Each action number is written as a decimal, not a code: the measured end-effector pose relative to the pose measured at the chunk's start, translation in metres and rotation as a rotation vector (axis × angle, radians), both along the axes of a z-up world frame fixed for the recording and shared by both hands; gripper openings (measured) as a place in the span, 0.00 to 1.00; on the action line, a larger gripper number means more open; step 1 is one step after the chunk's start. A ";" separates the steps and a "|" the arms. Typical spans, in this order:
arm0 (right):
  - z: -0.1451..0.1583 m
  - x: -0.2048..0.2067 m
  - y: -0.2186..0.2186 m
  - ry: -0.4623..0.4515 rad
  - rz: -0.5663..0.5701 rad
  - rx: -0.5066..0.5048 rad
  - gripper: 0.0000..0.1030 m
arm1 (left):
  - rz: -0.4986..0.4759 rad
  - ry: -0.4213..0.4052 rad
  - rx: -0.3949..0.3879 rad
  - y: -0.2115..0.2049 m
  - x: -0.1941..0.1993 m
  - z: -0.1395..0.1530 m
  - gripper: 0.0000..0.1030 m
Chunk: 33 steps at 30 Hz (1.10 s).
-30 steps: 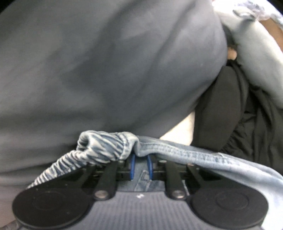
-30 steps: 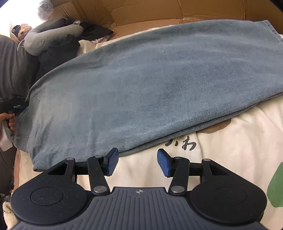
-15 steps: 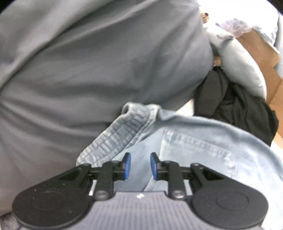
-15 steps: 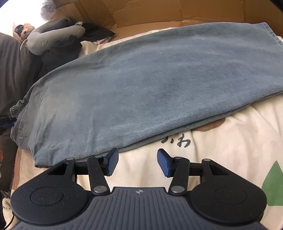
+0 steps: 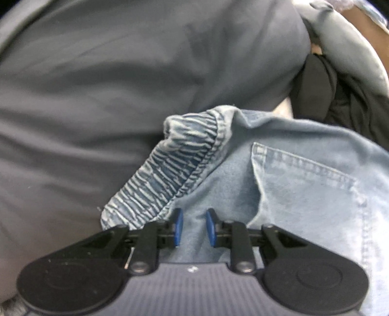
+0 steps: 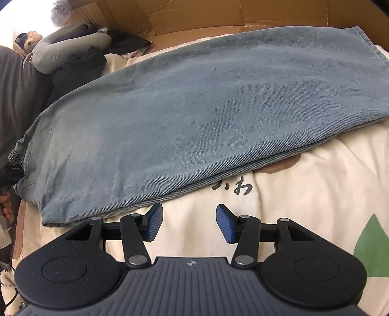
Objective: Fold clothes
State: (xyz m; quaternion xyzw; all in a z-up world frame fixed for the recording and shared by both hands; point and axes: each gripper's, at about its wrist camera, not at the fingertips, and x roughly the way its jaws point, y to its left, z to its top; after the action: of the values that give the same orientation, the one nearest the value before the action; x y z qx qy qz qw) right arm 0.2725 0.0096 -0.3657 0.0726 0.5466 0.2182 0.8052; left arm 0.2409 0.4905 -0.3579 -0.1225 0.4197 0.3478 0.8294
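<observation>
Cream quilt with printed characters and a green shape underneath, brown cardboard wall behind. Spread across it, blue jeans, doubled lengthwise, one leg stacked on the other, flat and fairly smooth.

Long axis running left to right in the right wrist view, slanting away toward the cardboard. Elastic waistband at the left end, bunched against the person's grey top; hems at the far right, edges nearly matched. Back pocket facing up.

Left gripper low over the waist end, jaws parted by a narrow gap, denim showing in that gap. Probably nothing pinched, though hard to judge from so close. Right gripper opened wide, holding nothing, hovering over bare quilt just beside the near long edge of the jeans.

Judging by this: a lengthwise fold in place, full length not shortened. Fits a smoothing pause at the waist as well as a setup for a crosswise fold. Either way, worth flattening the rumpled waistband before anything else. For any grip, take both layers together, near a corner, and keep the stacked edges aligned while lifting. Mind the grey pillow and black garment crowding the waist end.
</observation>
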 end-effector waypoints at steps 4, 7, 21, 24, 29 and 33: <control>0.008 0.002 -0.006 -0.002 0.001 0.003 0.54 | -0.016 0.015 0.022 0.000 0.005 -0.005 0.24; 0.016 0.005 -0.015 0.006 0.005 0.013 0.54 | -0.019 0.016 0.028 -0.003 0.004 0.001 0.22; 0.058 0.011 -0.031 0.022 0.262 -0.021 0.54 | 0.001 0.046 -0.021 -0.039 -0.006 0.055 0.32; 0.070 0.012 -0.046 0.024 0.276 -0.009 0.54 | -0.015 0.058 -0.038 -0.063 -0.005 0.069 0.33; 0.088 0.023 -0.086 -0.012 0.162 0.056 0.54 | -0.033 0.064 -0.084 -0.093 -0.001 0.091 0.39; 0.100 0.031 -0.120 -0.051 0.023 0.123 0.54 | -0.068 0.073 -0.104 -0.120 0.009 0.108 0.40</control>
State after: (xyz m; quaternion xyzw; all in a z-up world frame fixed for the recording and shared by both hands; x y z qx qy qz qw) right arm 0.3033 -0.1107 -0.2658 0.1100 0.5122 0.2621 0.8105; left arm 0.2501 0.3701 -0.2496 -0.1385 0.4709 0.3015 0.8174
